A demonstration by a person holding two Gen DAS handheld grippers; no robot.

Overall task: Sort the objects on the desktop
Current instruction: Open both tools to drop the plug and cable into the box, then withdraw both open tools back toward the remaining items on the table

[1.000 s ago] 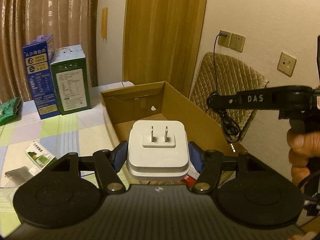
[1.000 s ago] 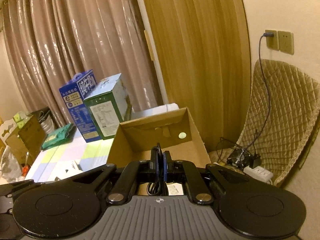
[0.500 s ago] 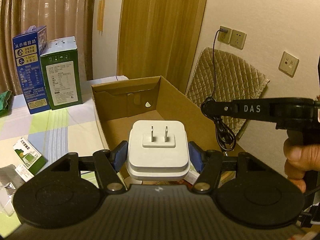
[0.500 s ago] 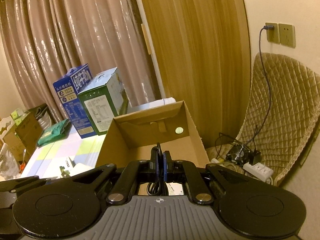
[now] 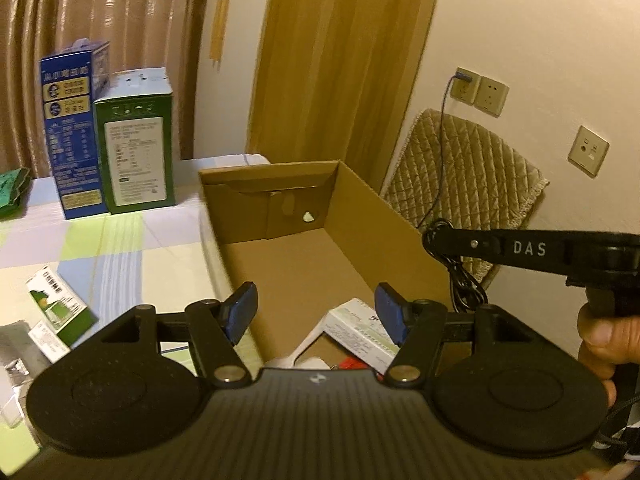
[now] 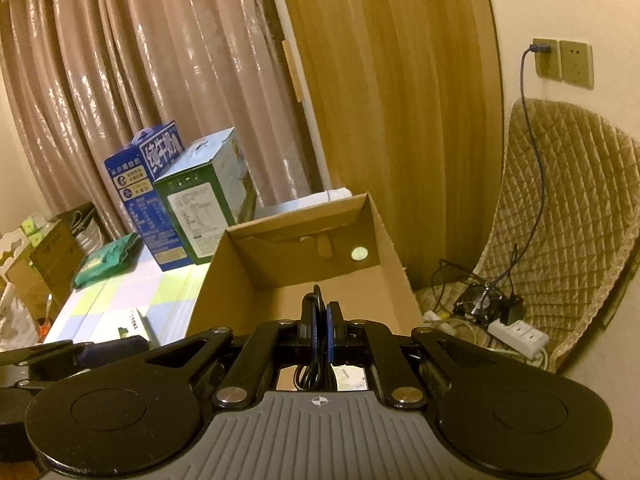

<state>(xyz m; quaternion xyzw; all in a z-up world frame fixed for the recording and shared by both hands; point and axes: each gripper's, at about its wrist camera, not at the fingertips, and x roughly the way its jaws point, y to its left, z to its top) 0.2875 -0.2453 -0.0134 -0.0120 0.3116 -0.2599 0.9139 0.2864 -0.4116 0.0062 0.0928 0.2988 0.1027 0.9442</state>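
Cardboard box (image 5: pixel 372 216) under empty left gripper (image 5: pixel 316 312); right gripper (image 6: pixel 323 334) pinches black cable (image 6: pixel 310 374)

Matt brown corrugated cardboard box (image 5: pixel 372 216) (plain, unprinted) beside glossy printed cartons (image 5: pixel 136 148) on a smooth checked tablecloth (image 5: pixel 120 256).

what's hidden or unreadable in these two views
- Left wrist view: near end of the cardboard box floor, where a white object peeks out, is covered by the open left gripper body.
- Right wrist view: black cable pinched in the right gripper; its ends are hidden behind the fingers.
- Left wrist view: small green box print is motion-blurred.
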